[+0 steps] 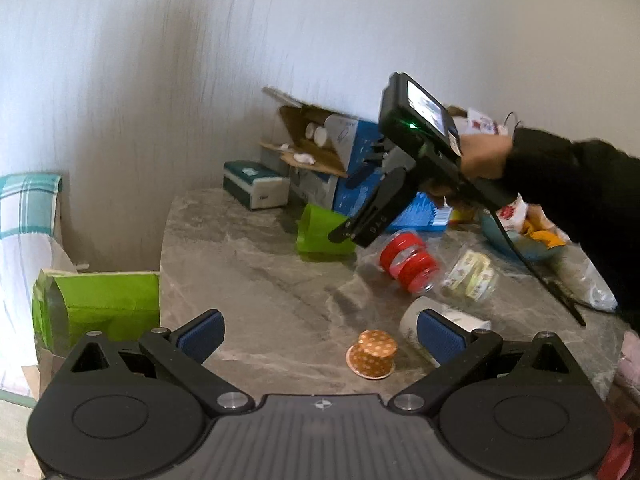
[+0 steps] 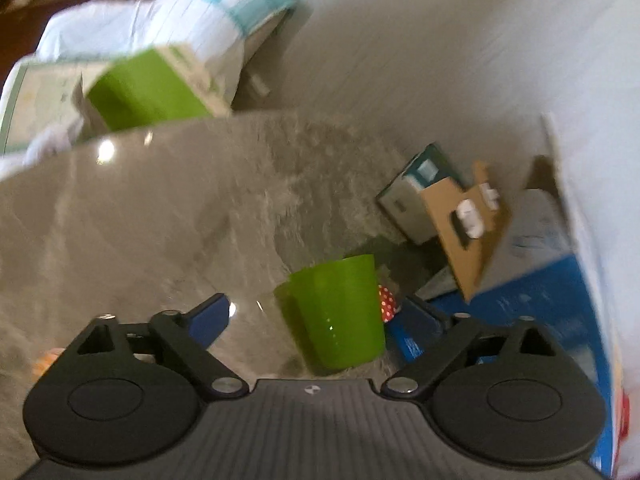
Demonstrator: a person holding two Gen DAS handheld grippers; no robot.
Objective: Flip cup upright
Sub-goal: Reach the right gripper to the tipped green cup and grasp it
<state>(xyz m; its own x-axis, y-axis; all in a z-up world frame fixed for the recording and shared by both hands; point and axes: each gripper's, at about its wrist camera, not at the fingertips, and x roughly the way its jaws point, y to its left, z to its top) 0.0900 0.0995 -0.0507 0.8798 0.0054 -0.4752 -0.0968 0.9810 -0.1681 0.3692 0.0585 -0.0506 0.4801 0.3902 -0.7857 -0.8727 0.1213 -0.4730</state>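
Up close, left claw [image 1: 318, 338] spread wide, holding nothing, above the marble table [image 1: 256, 280]; an orange dotted capsule [image 1: 372, 354] sits between its fingers. Right claw [image 2: 316, 318] likewise wide apart and empty, hovering over the green cup [image 2: 336, 312]. Cup stands mouth-down on the table, near the blue box [image 2: 532, 300]. Right-wrist view motion-blurred; right pad partly hidden behind cup.

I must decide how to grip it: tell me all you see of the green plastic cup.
The green plastic cup is translucent, smooth-walled and handleless, tapering toward one end. It stands on the grey marble table narrow end up, so it looks upside down. The right gripper is open around it; contact is unclear.
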